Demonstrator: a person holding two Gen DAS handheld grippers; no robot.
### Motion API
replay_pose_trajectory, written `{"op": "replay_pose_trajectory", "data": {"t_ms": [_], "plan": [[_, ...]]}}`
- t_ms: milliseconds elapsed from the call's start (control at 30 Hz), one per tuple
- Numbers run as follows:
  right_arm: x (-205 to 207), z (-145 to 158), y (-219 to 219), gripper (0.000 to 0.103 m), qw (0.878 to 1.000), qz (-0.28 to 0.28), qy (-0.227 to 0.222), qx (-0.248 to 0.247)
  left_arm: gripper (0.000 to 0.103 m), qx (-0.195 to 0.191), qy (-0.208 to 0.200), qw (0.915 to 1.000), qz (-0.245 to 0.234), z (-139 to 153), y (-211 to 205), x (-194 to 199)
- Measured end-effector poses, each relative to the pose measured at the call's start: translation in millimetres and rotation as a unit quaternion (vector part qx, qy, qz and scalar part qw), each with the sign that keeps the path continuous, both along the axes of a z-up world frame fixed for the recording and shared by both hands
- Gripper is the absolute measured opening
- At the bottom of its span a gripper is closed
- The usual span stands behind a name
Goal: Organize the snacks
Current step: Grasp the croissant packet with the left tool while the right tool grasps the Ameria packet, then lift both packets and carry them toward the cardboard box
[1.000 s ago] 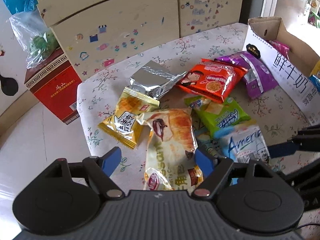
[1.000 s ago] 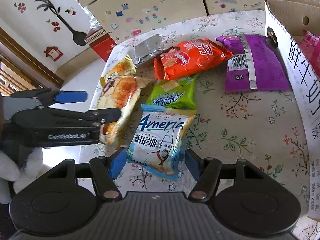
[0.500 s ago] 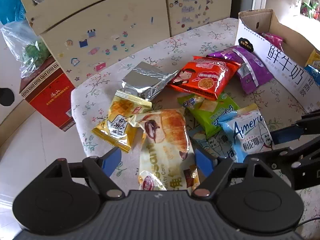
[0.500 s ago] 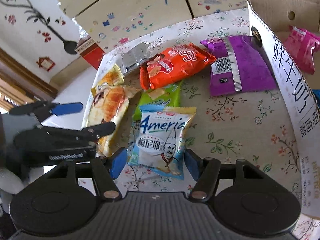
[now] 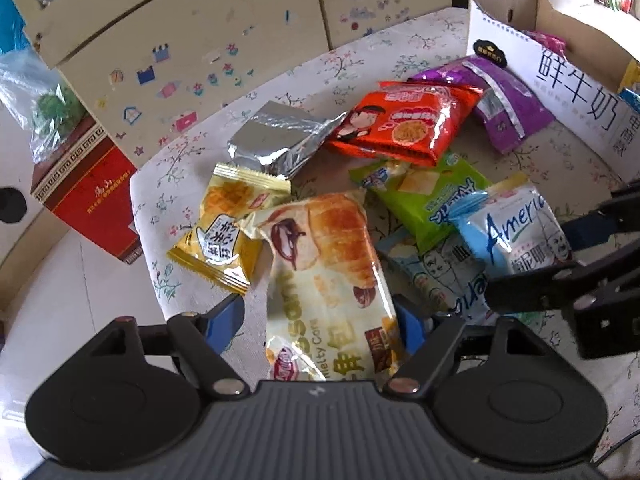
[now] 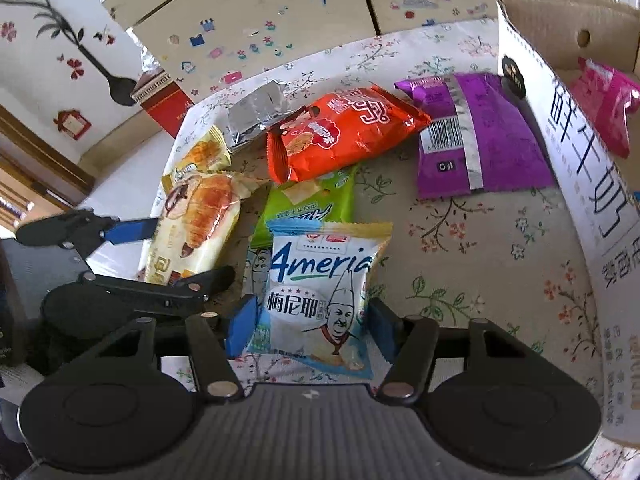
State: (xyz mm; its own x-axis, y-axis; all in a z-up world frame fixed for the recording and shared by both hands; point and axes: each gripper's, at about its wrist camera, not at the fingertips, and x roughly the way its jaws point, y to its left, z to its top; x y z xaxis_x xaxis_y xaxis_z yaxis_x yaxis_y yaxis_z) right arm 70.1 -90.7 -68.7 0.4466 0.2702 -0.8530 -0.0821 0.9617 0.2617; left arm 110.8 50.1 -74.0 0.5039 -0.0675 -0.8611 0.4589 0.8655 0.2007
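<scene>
The left gripper (image 5: 320,322) is closing around the glossy croissant packet (image 5: 328,264), pads not clearly pressing; its long axis is running away from the camera. The right gripper (image 6: 312,326) is closing onto the crinkly blue-and-white biscuit packet (image 6: 320,292), lying lengthwise too. Beyond, bare floral tablecloth (image 6: 460,248) is stretching toward the open cardboard box (image 6: 592,184).
</scene>
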Motion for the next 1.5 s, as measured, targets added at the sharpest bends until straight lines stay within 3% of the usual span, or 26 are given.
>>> {"op": "replay_pose_trajectory", "data": {"t_ms": [100,233,667,967,1500], "plan": [[-1.1,0.1,1.4,0.057,1.0,0.01,-0.006,-0.015,0.061,-0.014,0.008,0.9999,-0.001,1.6,0.0,-0.4],[-3.3,1.2,-1.1,0.056,1.0,0.016,-0.011,-0.019,0.056,-0.011,0.002,0.9999,-0.003,3.2,-2.1,-4.7],[-13.5,19.9,-6.1,0.056,0.997,0.029,-0.057,-0.036,0.055,-0.02,-0.022,0.9996,-0.003,16.8,-7.0,-16.4],[-18.9,39.6,-16.1,0.056,0.995,0.023,-0.097,-0.031,0.055,-0.053,-0.056,0.9968,0.022,47.0,-8.2,-16.6],[-30.9,71.9,-37.1,0.056,0.986,0.009,-0.163,-0.043,0.055,-0.068,-0.105,0.9921,0.017,76.0,-45.7,-19.9]]}}
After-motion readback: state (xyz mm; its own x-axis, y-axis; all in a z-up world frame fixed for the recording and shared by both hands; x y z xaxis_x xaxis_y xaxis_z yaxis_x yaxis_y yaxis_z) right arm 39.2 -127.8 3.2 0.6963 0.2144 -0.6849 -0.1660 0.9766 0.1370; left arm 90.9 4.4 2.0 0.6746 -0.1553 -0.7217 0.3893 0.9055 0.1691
